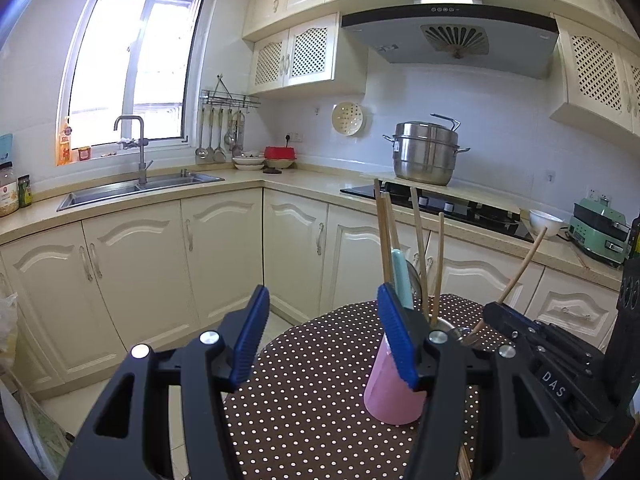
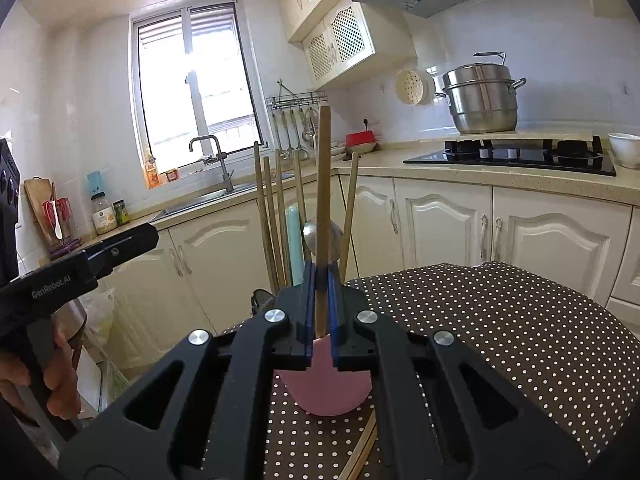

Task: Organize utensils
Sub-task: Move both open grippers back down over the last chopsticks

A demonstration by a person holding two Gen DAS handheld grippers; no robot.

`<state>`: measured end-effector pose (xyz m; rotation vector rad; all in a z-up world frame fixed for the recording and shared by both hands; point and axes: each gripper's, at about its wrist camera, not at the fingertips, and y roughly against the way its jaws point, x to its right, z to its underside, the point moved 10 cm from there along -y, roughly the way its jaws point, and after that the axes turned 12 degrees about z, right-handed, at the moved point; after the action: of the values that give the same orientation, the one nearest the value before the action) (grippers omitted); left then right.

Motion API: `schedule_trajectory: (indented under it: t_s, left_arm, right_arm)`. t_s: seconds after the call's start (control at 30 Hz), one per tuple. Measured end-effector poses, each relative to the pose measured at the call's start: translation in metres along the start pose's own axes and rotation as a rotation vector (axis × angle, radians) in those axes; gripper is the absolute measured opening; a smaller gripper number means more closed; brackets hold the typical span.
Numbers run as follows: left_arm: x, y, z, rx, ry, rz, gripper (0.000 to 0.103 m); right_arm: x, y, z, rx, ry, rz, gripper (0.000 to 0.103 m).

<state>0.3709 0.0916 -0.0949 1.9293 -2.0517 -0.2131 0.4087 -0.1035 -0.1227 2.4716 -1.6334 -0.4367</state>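
From the left wrist view, the left gripper hangs with its ribbed blue pads spread wide, holding nothing, just beside the smooth pink cup on the dotted tablecloth. Several wooden chopsticks already stand in the cup.

From the right wrist view, the right gripper pinches one upright wooden stick over the cup's near side, seemingly the last one.

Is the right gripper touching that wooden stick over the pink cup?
Touching. The right wrist view shows the right gripper with both blue fingers pressed against the wooden stick.
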Motion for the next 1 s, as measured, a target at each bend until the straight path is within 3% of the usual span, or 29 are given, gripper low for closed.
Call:
schedule_trajectory:
  t_s: [0.17,0.23,0.47,0.5,0.6,0.67,0.77,1.0]
  left_arm:
    - [-0.002,0.004,0.000,0.001,0.004,-0.002,0.056]
    - [-0.002,0.006,0.000,0.003,-0.001,-0.005,0.063]
    - [0.002,0.020,-0.002,0.021,-0.014,-0.007,0.064]
    - [0.003,0.022,-0.003,0.024,-0.016,-0.007,0.065]
    - [0.006,0.030,-0.004,0.035,-0.023,-0.007,0.067]
    - [0.009,0.034,-0.005,0.039,-0.028,-0.008,0.067]
    - [0.013,0.041,-0.004,0.040,-0.030,-0.003,0.068]
    - [0.028,0.051,0.004,0.024,-0.038,0.022,0.069]
  right_arm:
    - [-0.001,0.006,0.000,0.002,-0.007,0.006,0.007]
    - [-0.002,0.007,0.000,0.001,-0.006,0.012,0.007]
    - [-0.005,0.019,-0.005,0.016,0.004,0.050,0.010]
    - [-0.005,0.021,-0.006,0.021,0.004,0.055,0.017]
    - [-0.005,0.030,-0.012,0.045,0.001,0.062,0.052]
    - [-0.007,0.038,-0.016,0.068,0.004,0.064,0.052]
    - [-0.008,0.048,-0.021,0.085,0.009,0.073,0.062]
    - [-0.004,0.075,-0.023,0.112,0.028,0.104,0.068]
